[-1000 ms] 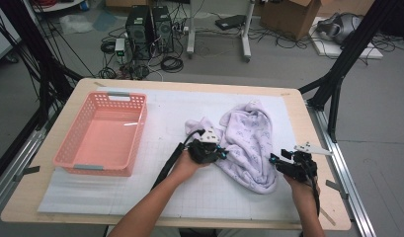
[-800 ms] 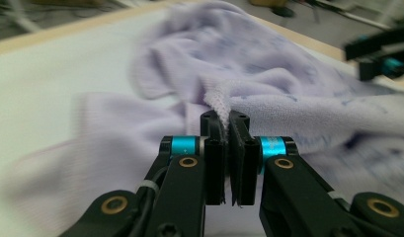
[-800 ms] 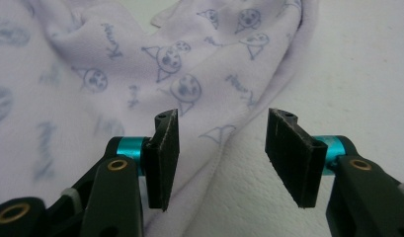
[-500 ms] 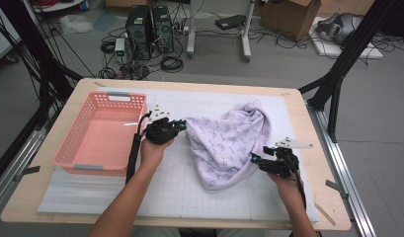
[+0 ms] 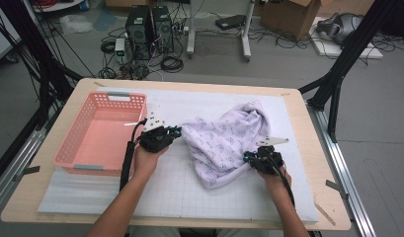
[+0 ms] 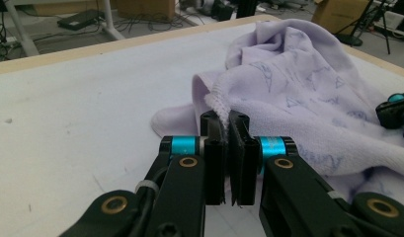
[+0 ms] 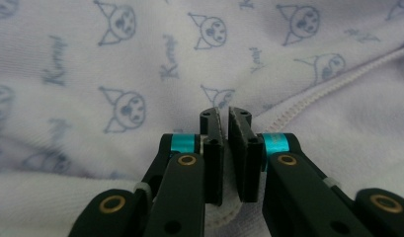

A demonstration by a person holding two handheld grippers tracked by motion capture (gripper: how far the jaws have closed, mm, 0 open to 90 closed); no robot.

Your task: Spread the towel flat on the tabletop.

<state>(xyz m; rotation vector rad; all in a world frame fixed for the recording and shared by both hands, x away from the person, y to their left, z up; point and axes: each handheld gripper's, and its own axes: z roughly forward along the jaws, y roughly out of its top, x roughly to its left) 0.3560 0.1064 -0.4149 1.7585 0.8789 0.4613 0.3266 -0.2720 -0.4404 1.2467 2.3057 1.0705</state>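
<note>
- Your left hand-held gripper (image 6: 224, 129) has its jaws pressed together on a stitched edge of the lilac towel (image 5: 224, 140); in the left gripper view the hem runs up from between the pads, so that corner is firmly pinched.
- Your right hand-held gripper (image 7: 224, 123) has just been closing; its jaws now stand narrow with the towel's hem between them, low at the front edge of the cloth; I judge it a grip, though the fold caught there is thin.
- The towel lies on the white mat (image 5: 189, 192) in the middle of the desk (image 5: 308, 118), rumpled and humped, stretched partly between your two hands; its far end is bunched toward the back right of the mat.
- The pink basket (image 5: 98, 136) stands at the left of the desk, just beside your left hand, with nothing in it.
- Done so far, as I judge it: both edges are picked up and the cloth is starting to be drawn out sideways.
- Left to do: the towel is not yet flat or squared; it is neither folded nor in the basket; you probably need to lift and spread it until the hem hangs straight between the hand-held grippers, then lay it down evenly.
- Watch the right grip; if it holds only a sliver of hem it may slip when you pull.
</note>
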